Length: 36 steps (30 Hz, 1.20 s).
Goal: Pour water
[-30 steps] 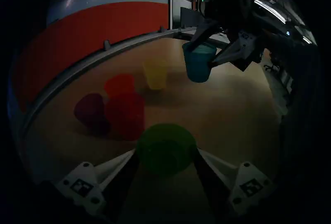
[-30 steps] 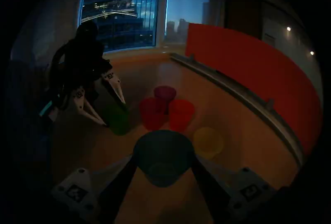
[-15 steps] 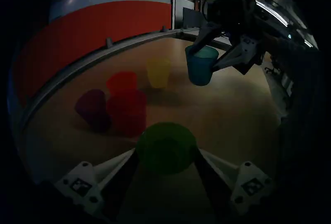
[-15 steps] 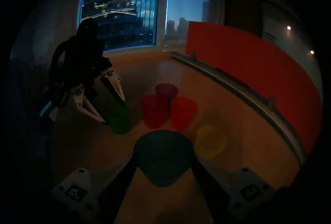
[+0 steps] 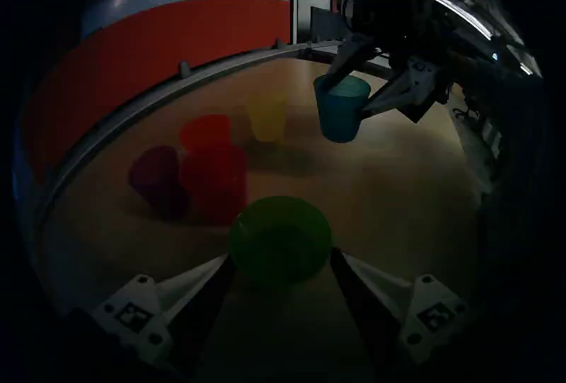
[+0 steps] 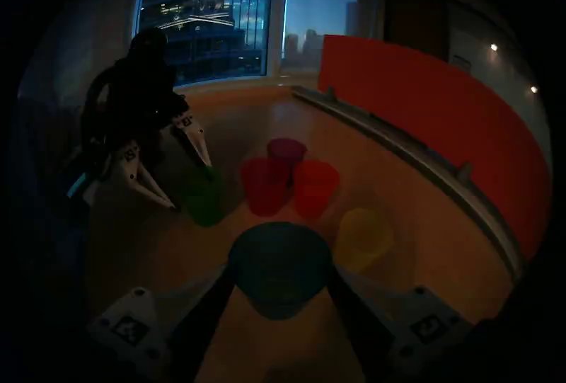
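Observation:
In the left gripper view a green cup [image 5: 281,240] sits upright between the white fingers of my left gripper [image 5: 281,259], which is shut on it. Farther off, my right gripper [image 5: 354,96] holds a blue cup [image 5: 342,107] above the wooden table [image 5: 396,178]. In the right gripper view the same blue cup [image 6: 280,267] is held by my right gripper [image 6: 280,280], and my left gripper [image 6: 191,186] holds the green cup [image 6: 203,200] at the left, slightly lifted.
Two red cups [image 6: 264,185] [image 6: 314,188], a purple cup [image 6: 286,153] and a yellow cup [image 6: 364,236] stand in a cluster mid-table. A red partition [image 6: 431,107] runs along the table's far edge. Windows [image 6: 212,15] lie beyond. The scene is dim.
The green cup in my left gripper has risen a little off the table. The right gripper with the blue cup has hardly moved.

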Motion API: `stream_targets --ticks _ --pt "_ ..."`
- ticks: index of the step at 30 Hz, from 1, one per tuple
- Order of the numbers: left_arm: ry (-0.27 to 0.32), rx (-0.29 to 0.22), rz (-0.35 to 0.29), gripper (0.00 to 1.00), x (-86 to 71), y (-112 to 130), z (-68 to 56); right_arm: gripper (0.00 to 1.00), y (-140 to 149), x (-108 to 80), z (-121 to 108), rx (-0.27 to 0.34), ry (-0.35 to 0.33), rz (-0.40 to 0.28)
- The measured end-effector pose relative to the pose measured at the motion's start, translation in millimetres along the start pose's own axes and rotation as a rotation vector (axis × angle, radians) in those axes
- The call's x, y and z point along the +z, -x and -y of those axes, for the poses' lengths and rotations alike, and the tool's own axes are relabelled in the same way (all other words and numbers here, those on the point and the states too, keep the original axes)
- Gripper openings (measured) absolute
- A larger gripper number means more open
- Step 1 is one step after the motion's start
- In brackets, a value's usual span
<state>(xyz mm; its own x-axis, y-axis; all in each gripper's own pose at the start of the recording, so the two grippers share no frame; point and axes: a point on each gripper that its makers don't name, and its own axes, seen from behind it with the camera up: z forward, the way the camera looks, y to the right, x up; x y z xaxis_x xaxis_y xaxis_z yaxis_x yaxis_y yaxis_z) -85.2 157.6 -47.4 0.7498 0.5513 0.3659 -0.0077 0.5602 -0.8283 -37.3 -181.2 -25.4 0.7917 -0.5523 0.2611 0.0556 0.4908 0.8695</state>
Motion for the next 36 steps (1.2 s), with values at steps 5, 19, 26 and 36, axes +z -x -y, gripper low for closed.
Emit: stream_targets --ticks 5,19,26,36 --pt "-0.011 0.004 0.008 0.96 -3.0 5 0.7 0.96 8 7.1 3 0.007 -0.004 0.006" --pt "-0.017 0.001 0.012 0.96 -11.4 14 -0.7 0.97 26 26.9 14 0.025 -0.012 0.023" --pt "-0.022 -0.004 0.007 0.96 -14.0 17 -0.7 0.97 33 31.8 16 0.035 -0.011 0.032" --pt "-0.030 -0.009 0.002 0.96 -17.3 16 0.3 0.98 41 31.9 17 0.032 -0.003 0.044"
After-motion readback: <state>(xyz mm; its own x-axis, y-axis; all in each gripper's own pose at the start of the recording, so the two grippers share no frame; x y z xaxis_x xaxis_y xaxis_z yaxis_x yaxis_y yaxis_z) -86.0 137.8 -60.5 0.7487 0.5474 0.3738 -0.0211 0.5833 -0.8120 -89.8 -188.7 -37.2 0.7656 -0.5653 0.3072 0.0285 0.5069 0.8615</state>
